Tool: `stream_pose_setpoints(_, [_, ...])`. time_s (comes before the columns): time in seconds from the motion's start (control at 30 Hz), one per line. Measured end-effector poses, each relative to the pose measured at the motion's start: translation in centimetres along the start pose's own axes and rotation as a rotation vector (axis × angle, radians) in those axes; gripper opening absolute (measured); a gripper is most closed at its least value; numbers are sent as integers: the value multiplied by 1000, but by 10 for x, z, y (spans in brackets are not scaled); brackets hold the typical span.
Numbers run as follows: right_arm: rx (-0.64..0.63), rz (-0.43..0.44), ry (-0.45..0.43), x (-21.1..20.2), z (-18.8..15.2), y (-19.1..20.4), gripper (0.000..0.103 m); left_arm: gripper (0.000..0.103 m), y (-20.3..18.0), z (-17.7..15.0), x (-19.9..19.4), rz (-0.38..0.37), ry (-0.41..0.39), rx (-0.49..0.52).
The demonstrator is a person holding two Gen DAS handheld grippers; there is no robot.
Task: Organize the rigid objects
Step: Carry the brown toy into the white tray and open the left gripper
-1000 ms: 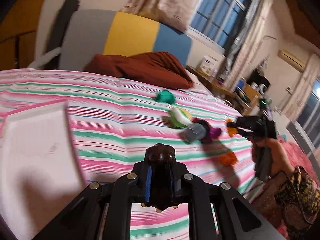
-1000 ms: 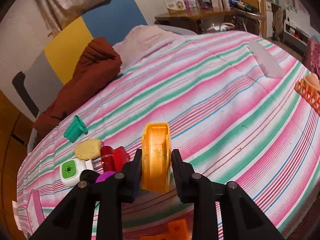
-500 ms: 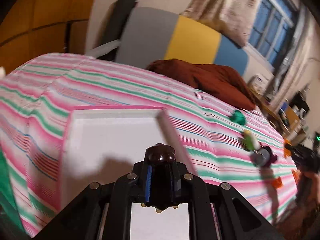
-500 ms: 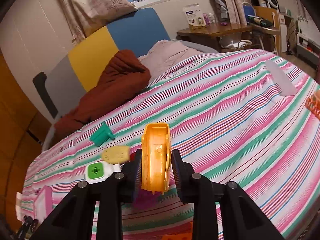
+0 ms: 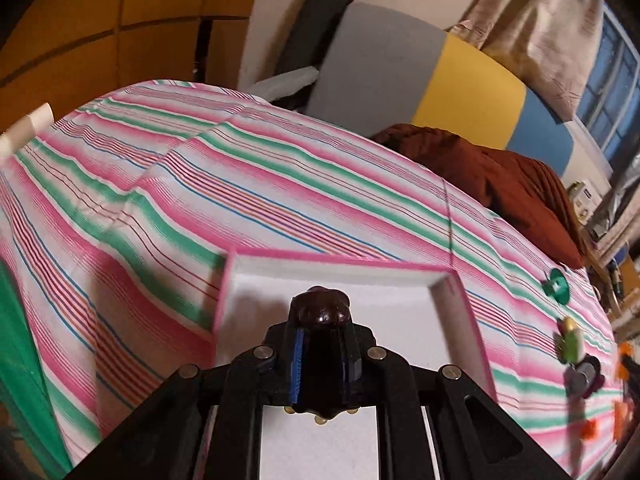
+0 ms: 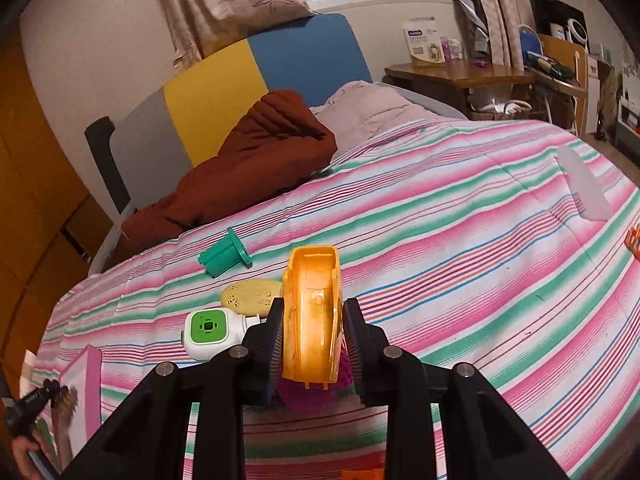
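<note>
Left gripper (image 5: 320,344) clenched on dark brown piece (image 5: 320,312) above pink-rimmed tray (image 5: 460,308); right gripper (image 6: 312,340) grasping orange piece (image 6: 312,312), green peg (image 6: 224,256) at ten o'clock.

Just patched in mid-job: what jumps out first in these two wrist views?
The left gripper is clamped on a dark brown toy above the white tray with pink rim. The right gripper holds an orange plastic piece upright over the striped bedspread, with a green-faced white cube lying to its left.

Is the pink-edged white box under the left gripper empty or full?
Looks empty: the pink-edged white box shows bare white floor; the left gripper hides part.
</note>
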State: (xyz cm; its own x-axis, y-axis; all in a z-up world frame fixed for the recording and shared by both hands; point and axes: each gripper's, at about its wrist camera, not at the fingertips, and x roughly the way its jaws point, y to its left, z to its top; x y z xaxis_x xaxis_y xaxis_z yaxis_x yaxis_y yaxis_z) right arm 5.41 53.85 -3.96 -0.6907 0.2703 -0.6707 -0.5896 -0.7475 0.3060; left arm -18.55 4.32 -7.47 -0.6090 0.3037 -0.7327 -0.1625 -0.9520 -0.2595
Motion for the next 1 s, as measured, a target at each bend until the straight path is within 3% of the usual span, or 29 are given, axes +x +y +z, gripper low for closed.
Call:
stream_pose_setpoints(0.2, [-32,10,6,3,-2,8,28,17,6,8,7,44,-26,-6])
stream_pose_setpoints(0.27, [-46,14,2,2,-2,11,28,25,6,9,7,52,-38,2])
stream_pose_setpoints(0.37, [-62,20,-6,1,-3,15,28,47,3,6,-3,51,-72,14])
stream_pose_setpoints(0.43, [-76,25,-14,0,-3,18,28,66,3,2,-13,42,-98,1])
stream_pose_setpoints(0.63, [-145,62,-22,-4,-8,35,28,86,4,-29,-41,-8,-108,-68])
stream_pose_setpoints(0.7, [-177,78,-8,-4,-14,45,28,87,3,-39,-46,-44,-76,-85])
stream_pose_setpoints(0.83, [-221,121,34,-2,-28,68,28,95,-2,-56,-62,-81,-86,-87])
stream_pose_setpoints(1.0, [-252,233,84,-6,-51,111,28,97,-8,-72,-76,-118,-73,-57])
